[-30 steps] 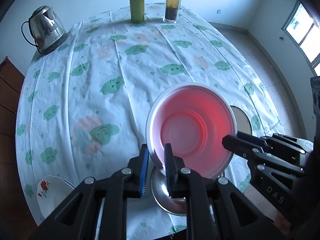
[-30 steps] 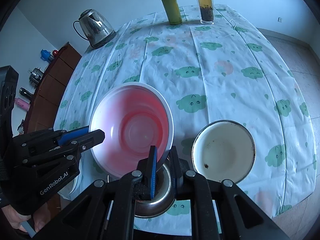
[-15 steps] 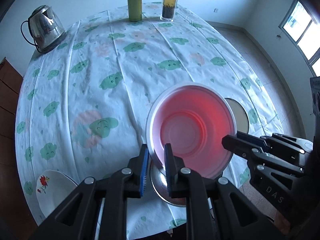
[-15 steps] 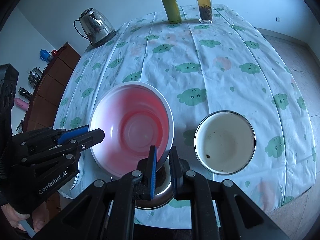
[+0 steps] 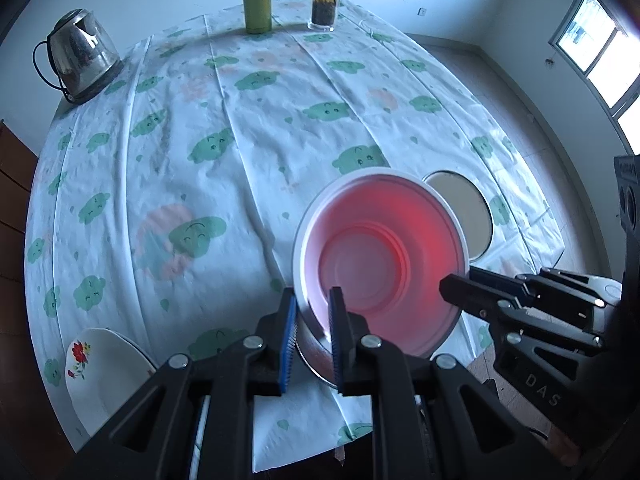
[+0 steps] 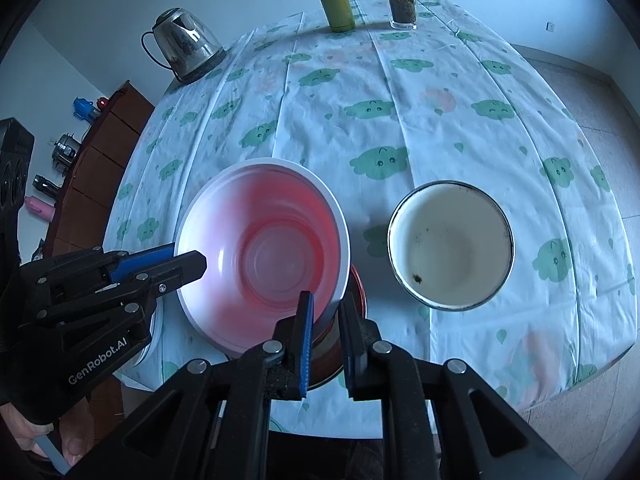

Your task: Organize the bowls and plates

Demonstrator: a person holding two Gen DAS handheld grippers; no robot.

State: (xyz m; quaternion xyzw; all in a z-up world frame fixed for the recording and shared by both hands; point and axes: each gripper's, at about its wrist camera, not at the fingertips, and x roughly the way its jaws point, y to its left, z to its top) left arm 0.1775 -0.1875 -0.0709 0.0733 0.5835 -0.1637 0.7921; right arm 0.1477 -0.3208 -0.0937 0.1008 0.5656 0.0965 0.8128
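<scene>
Pink-tinted bowl [image 5: 380, 248] rim pinched by left gripper [image 5: 313, 334] (jaws nearly together); right gripper [image 6: 325, 338] pinches opposite rim.

White lettering "GenRobot.AI" is showing on the left gripper [image 6: 190, 262] body; "DAS" is showing on the right gripper [image 5: 450, 296] body.

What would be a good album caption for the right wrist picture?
Both grippers, left and right, grip the pink bowl by its rim above a metal bowl, beside a cream bowl.
</scene>
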